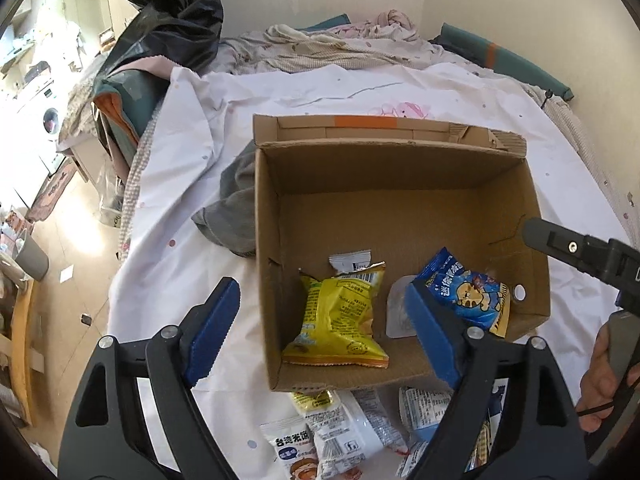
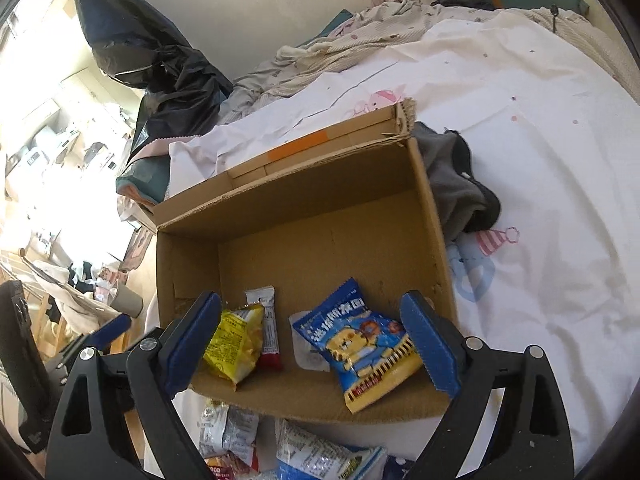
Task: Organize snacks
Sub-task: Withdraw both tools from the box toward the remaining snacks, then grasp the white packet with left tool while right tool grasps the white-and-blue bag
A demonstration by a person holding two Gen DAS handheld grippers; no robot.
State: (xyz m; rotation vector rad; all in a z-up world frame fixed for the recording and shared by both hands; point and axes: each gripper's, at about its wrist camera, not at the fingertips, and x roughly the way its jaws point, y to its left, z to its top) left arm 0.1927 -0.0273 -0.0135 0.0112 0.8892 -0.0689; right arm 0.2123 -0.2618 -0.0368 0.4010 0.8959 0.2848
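An open cardboard box stands on the bed. Inside lie a yellow snack bag, a blue tiger-print snack bag, a slim red-and-white bar and a white sealed cup. My left gripper is open and empty above the box's near-left corner. My right gripper is open and empty above the box's near edge, straddling the snacks. Several loose snack packets lie on the sheet in front of the box.
The box sits on a white printed bedsheet. A grey garment lies beside the box. Crumpled bedding and a black plastic bag are at the back. The bed edge drops to the floor at left.
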